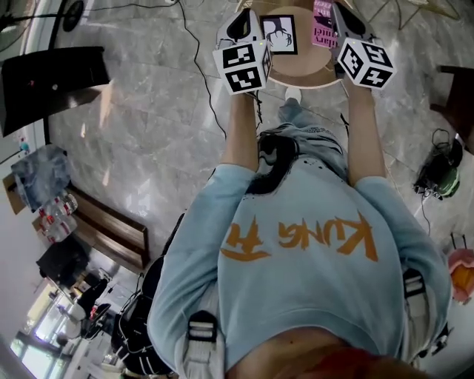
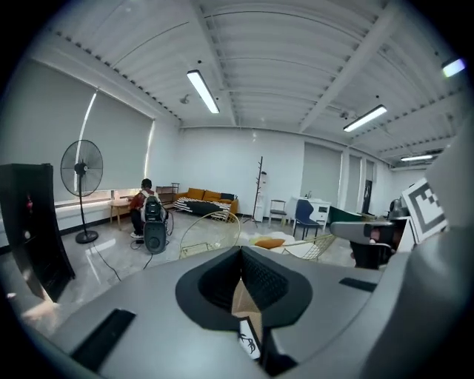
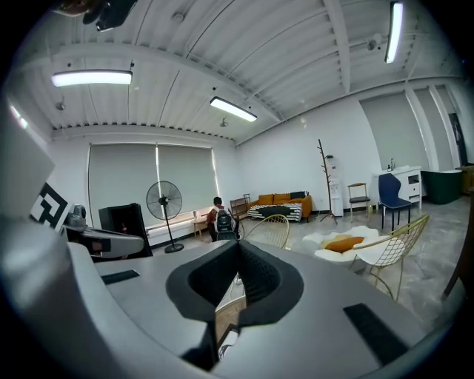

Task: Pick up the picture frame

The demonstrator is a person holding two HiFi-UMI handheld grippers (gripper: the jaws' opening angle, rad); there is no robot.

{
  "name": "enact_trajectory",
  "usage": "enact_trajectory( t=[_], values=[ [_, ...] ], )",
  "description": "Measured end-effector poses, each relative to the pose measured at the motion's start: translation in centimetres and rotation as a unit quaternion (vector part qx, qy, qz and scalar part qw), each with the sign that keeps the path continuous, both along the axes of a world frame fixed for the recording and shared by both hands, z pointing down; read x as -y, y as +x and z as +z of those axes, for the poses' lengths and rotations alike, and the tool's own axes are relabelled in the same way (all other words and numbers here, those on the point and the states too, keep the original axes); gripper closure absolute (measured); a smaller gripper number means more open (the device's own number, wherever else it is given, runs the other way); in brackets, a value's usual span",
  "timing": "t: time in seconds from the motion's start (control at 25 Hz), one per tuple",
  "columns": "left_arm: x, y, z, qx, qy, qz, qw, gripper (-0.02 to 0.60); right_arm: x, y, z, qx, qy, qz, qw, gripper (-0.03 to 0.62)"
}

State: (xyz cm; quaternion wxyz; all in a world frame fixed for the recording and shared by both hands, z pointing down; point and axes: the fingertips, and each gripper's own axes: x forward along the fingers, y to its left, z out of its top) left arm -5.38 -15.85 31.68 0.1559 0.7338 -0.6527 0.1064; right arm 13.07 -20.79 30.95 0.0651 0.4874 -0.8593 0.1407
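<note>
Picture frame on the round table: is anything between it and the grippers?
Nothing visible separates the left gripper from the picture frame. A pink item lies on the table between the frame and the right gripper.

A small round table of pale wood (image 1: 300,72) stands at the top of the head view on a floor of grey, marbled stone tiles (image 1: 148,111). Two things lie flat on the tabletop. On its left half is a square picture frame with a black border (image 1: 280,33), holding a white sheet with a dark line drawing. Just to the right of it, near the far edge, lies a pink rectangular card or booklet with dark print (image 1: 323,15), too small to read. Whether the two touch cannot be told. On the floor to the left of the table, a thin black cable (image 1: 198,70) trails across the tiles.
</note>
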Motion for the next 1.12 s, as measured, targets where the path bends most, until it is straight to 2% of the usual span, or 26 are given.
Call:
enact_trajectory(
  t=[0.16,0.32,0.52,0.76,0.96,1.12],
  values=[
    [4.0,1.1,-0.8,-0.015,0.006,-0.002,0.9999,0.561,5.2,1.0,-1.9,0.015,0.018,0.0,1.0,0.597],
    [6.1,-0.3,0.2,-0.018,-0.008,-0.017,0.9997,0.561,8.0,-0.4,-1.9,0.026,0.018,-0.016,0.999,0.597],
    [8.1,-2.2,2.6,-0.025,-0.035,-0.028,0.9987,0.561,9.5,-2.9,1.6,0.019,-0.017,-0.034,0.999,0.597],
    [10.1,-2.0,6.4,-0.036,-0.079,-0.008,0.9962,0.561,10.9,-2.3,4.6,0.009,-0.053,-0.01,0.998,0.597],
    [12.3,-2.0,8.6,-0.052,-0.099,-0.014,0.9937,0.561,12.5,-2.6,6.9,0.017,-0.079,0.009,0.997,0.597],
    [13.1,-1.3,11.2,-0.064,-0.115,0.002,0.9913,0.561,11.9,-3.4,10.4,0.014,-0.113,0.015,0.993,0.597]
  ],
)
